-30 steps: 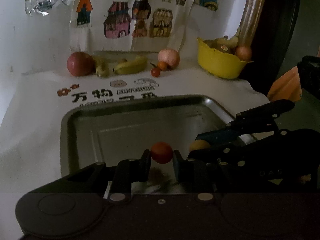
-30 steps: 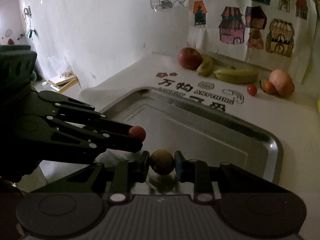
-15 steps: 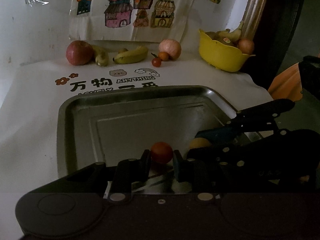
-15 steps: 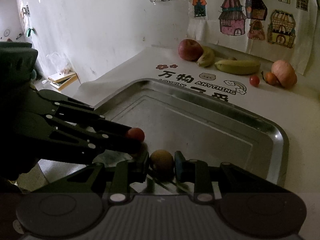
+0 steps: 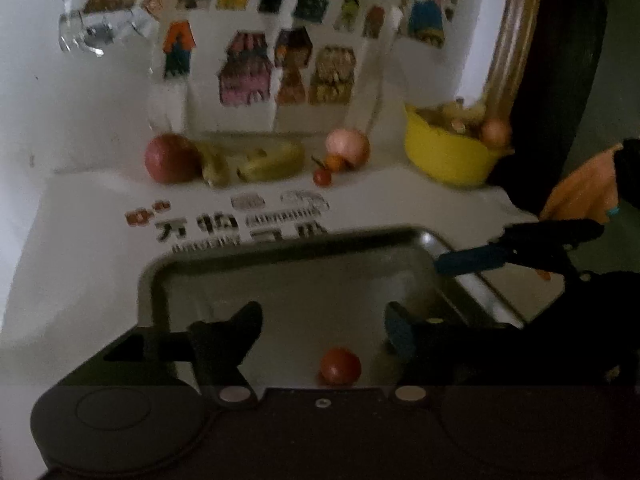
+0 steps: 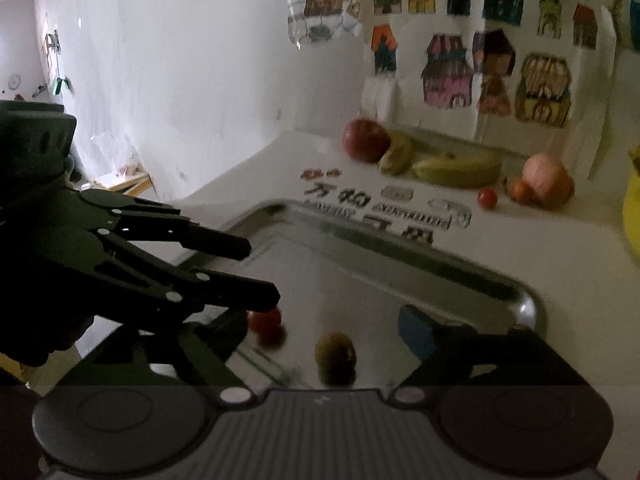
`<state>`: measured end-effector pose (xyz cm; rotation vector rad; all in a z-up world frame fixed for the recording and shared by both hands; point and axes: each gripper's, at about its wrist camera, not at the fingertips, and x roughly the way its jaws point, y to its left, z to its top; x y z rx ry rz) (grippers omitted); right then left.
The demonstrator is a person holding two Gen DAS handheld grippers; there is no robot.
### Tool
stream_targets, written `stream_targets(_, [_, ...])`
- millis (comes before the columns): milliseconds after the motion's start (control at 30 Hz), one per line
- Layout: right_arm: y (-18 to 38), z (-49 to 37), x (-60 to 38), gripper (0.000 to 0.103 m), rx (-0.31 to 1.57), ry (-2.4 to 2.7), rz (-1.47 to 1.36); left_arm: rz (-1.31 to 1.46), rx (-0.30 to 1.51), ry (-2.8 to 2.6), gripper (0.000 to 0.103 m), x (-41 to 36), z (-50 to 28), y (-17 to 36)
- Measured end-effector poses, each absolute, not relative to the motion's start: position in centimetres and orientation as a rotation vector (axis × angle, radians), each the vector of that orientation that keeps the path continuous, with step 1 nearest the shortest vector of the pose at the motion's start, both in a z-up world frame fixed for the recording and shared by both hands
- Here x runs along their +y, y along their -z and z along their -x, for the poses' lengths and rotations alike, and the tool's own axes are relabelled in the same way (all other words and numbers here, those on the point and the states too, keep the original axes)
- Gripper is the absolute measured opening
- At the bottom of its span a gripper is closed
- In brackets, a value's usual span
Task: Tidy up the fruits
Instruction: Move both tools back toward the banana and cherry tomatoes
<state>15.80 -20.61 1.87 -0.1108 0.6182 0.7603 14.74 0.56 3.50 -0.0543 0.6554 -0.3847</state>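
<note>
Fruits: cherry tomato (image 5: pixel 340 366) and brown kiwi-like fruit (image 6: pixel 335 354) now lie loose on metal tray (image 6: pixel 472 276), no longer pinched. Left tongs (image 5: pixel 324 320) and right tongs (image 6: pixel 324 328) have just been opening; both stand released, fruit between but untouched. Judgement: two placements done; apple (image 5: pixel 172 158), bananas (image 5: pixel 272 158) remain at back of desk (image 5: pixel 80 240).

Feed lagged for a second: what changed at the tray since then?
Both grippers' jaws have just been opening: the left gripper released the cherry tomato, the right gripper the brown fruit. Both now lie on the tray. Fruit along the wall stayed put.
</note>
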Motion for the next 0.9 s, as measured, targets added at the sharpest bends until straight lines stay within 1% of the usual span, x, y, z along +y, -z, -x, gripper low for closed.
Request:
stream_targets(67, [-2.6,-15.9,-21.0,0.095,0.590,-0.751,0.110,0.061,0.626,0.366,0.084,0.8,-15.0,-4.2])
stream_targets(100, [-2.9,-15.9,-21.1,0.098,0.578,-0.746,0.109,0.067,0.610,0.356,0.086,1.0,-15.1,-4.6])
stream_targets(133, [-3.1,-15.9,-21.2,0.101,0.567,-0.742,0.109,0.072,0.594,0.346,0.091,1.2,-15.3,-4.9])
stream_targets(167, [-3.4,-15.9,-21.3,0.101,0.555,-0.737,0.109,0.077,0.580,0.337,0.095,1.3,-15.4,-5.3])
stream_targets(267, [-4.2,-16.0,-21.7,0.103,0.524,-0.722,0.104,0.092,0.530,0.306,0.102,1.8,-15.8,-6.3])
stream_targets(600, [-5.8,-17.0,-22.3,0.103,0.421,-0.662,0.101,0.069,0.437,0.249,0.102,2.7,-17.5,-9.0])
stream_targets(900, [-8.5,-19.1,-24.1,0.103,0.320,-0.598,0.073,0.055,0.374,0.216,0.102,3.0,-20.4,-10.9])
